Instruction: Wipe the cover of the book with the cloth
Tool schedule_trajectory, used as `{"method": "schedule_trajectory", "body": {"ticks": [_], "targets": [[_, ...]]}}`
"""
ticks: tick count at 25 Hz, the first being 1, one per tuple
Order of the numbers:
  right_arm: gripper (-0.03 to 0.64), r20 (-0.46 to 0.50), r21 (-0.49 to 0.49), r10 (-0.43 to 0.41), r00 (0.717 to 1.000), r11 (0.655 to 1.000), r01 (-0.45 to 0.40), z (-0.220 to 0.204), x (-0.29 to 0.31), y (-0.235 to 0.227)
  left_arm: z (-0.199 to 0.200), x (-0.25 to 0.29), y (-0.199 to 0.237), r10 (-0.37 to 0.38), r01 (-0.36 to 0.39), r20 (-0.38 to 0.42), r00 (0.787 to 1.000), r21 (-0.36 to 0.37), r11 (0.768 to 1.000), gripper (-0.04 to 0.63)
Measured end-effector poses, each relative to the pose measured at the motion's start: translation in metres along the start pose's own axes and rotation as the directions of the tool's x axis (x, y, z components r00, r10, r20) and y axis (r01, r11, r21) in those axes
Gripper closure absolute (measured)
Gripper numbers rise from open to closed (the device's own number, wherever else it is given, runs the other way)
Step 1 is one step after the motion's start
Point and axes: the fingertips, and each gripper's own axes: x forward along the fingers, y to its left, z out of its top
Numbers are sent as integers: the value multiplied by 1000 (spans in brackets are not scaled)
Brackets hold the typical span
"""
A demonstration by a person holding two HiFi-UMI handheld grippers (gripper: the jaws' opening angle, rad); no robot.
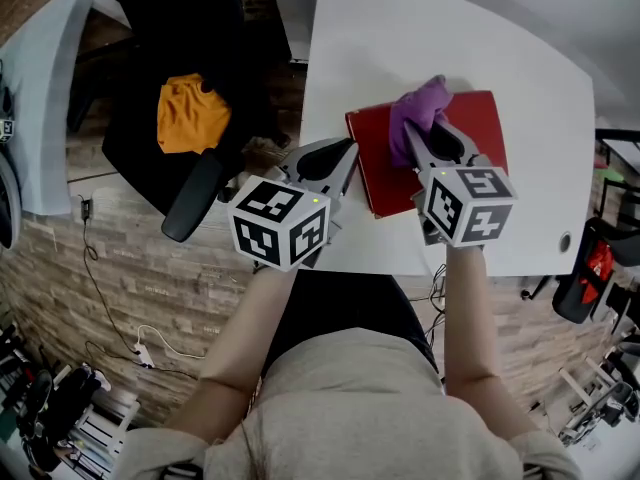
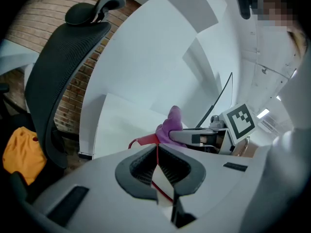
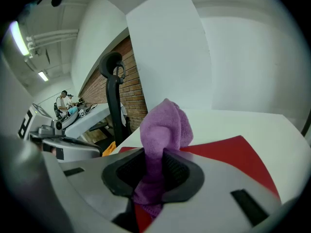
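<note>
A red book (image 1: 480, 128) lies flat on the white surface (image 1: 400, 28), close to its left and near edges, with a bunched purple cloth (image 1: 420, 106) resting on the far-left part of its cover. The right claw (image 1: 425, 140) is clenched on the cloth, whose loose end rises in a tuft beyond the jaws. The left claw (image 1: 338, 160) is pinched onto the book's near-left edge, a thin red-and-white margin caught between its jaws. We judge the wipe to be at or near its start, with the right part of the cover lying bare beside the cloth. To do it well, we would press the tuft down so that fabric, not the hard jaw tips, meets the cover, then sweep in overlapping strokes toward the right edge. The left claw should anchor the book, since it sits close to the surface's edge and could slide. A black chair (image 1: 135, 28) carrying an orange garment (image 1: 188, 114) stands to the left, well apart.
</note>
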Motion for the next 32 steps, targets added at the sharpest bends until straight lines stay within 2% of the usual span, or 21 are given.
{"method": "schedule_trajectory", "body": {"ticks": [21, 32], "targets": [[517, -40, -85, 116, 992, 989, -119, 0, 13, 58, -1, -32, 14, 51, -49, 57, 997, -37, 998, 571], [517, -30, -72, 204, 978, 976, -206, -5, 10, 86, 1, -39, 14, 64, -62, 72, 995, -35, 997, 571]]}}
